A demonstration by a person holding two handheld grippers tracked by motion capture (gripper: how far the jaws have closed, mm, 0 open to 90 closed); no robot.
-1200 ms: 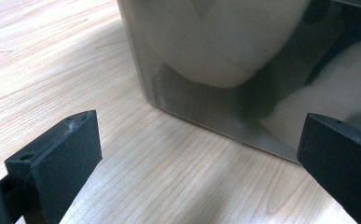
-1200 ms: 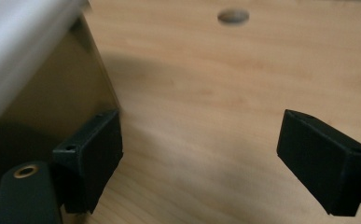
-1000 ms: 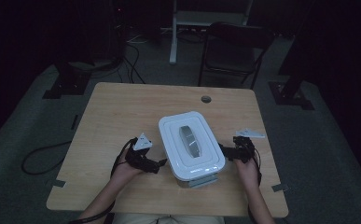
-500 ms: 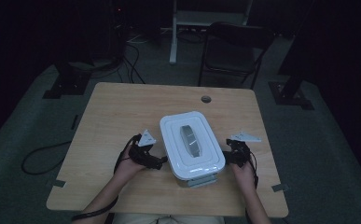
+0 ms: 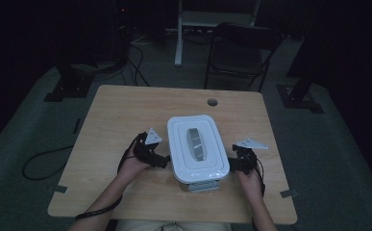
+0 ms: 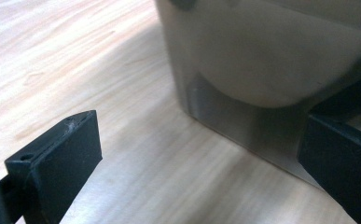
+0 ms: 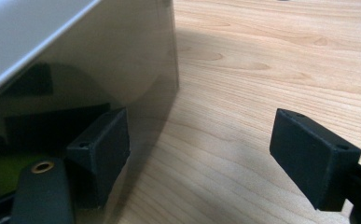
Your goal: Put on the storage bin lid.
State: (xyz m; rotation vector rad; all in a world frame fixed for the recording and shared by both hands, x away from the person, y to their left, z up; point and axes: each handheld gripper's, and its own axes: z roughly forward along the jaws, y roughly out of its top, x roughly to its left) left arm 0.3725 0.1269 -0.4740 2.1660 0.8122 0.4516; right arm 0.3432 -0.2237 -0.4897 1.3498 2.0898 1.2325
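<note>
A white lidded plastic box (image 5: pixel 196 147) with a grey handle on its lid stands on the wooden table (image 5: pixel 126 110), near the front edge. My left gripper (image 5: pixel 163 161) is low at the box's left side, open. Its jaws (image 6: pixel 201 140) frame the box's lower wall (image 6: pixel 262 56) without touching it. My right gripper (image 5: pixel 231 166) is at the box's right side, open. Its jaws (image 7: pixel 201 135) have just been closing a little, and only bare table lies between them. One right finger (image 7: pixel 101 149) rests close against the box's wall (image 7: pixel 75 60).
A dark chair (image 5: pixel 241 48) and a white stand (image 5: pixel 181 33) are behind the table. A round cable hole (image 5: pixel 212 102) sits near the table's far edge. A cable (image 5: pixel 39 163) loops on the floor at the left. Bare wood surrounds the box.
My left gripper has edged toward the box's left side. The right gripper has shifted slightly in at the box's right side. The box has stayed put.
</note>
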